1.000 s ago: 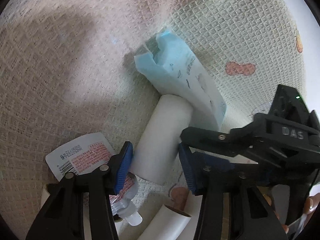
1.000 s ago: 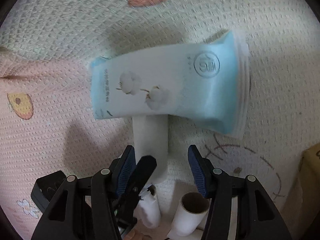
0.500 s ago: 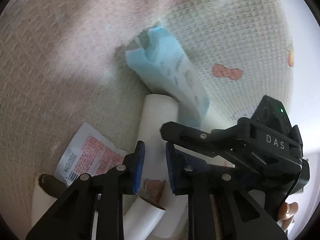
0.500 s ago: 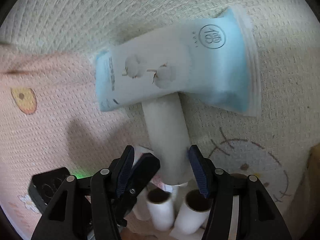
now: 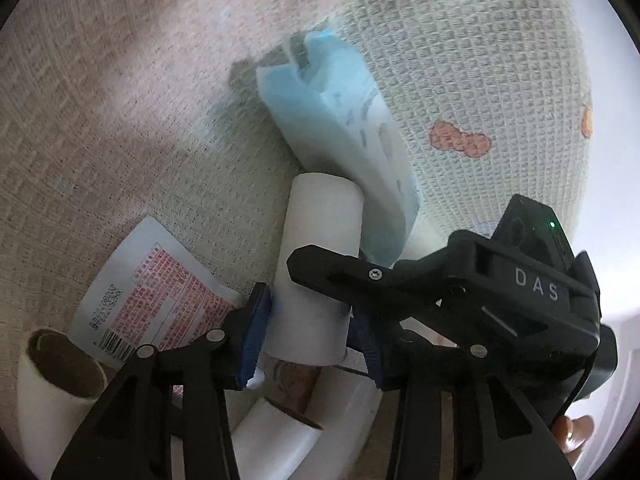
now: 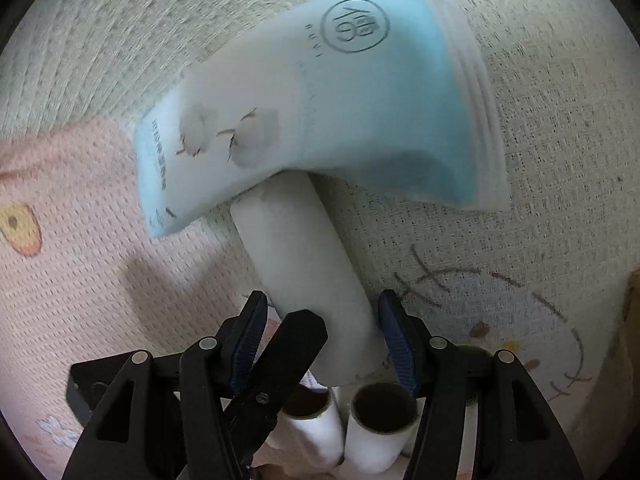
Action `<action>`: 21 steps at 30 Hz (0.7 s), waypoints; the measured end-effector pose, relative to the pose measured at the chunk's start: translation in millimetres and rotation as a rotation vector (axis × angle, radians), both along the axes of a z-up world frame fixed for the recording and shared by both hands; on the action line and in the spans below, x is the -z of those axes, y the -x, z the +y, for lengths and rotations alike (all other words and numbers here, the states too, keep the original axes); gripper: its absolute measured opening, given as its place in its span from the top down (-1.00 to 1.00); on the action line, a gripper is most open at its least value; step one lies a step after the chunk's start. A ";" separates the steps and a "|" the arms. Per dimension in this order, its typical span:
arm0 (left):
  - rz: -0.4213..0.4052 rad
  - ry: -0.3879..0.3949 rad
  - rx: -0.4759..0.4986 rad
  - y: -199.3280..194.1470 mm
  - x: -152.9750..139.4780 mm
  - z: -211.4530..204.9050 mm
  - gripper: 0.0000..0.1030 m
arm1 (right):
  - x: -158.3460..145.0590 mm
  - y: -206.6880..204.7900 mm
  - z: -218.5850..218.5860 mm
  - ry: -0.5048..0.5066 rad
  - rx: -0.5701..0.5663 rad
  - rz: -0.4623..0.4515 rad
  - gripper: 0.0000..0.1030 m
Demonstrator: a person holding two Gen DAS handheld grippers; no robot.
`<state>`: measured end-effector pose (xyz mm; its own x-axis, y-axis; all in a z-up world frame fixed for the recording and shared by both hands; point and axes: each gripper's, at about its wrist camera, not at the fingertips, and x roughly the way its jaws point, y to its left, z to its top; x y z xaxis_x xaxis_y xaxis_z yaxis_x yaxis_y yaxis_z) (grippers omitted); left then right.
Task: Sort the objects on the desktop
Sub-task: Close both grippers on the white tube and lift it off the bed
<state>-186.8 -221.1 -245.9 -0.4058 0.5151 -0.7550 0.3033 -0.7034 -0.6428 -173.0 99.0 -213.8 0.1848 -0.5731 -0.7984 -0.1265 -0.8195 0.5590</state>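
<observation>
My left gripper is clamped on the white roll, whose far end is tucked under the blue tissue pack on the mat. My right gripper stands apart around the same roll. Sorting looks barely begun: loose tubes and a sachet crowd close behind me; open mat lies ahead.

White paper roll is seen lying on its side on the waffle-weave cloth, far end tucked under a blue-and-white tissue pack w/ cotton print. Nearer than the roll, two more white rolls w/ brown cores are stood side by side; a red-print label packet is laid flat just left of it.
</observation>
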 end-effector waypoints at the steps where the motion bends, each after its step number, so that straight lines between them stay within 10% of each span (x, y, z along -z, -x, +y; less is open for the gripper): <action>1: 0.011 0.002 0.005 -1.6 -2.3 -0.1 0.12 | -1.3 -0.3 -0.9 0.001 -0.004 0.000 -0.06; 13: 0.217 0.034 -0.028 -37.8 -62.5 8.1 0.13 | -41.4 -3.4 2.9 0.084 -0.010 -0.025 -0.06; 21: 0.413 0.302 -0.020 -49.8 -119.9 66.1 0.14 | -105.1 -19.5 2.5 0.100 -0.132 0.159 -0.06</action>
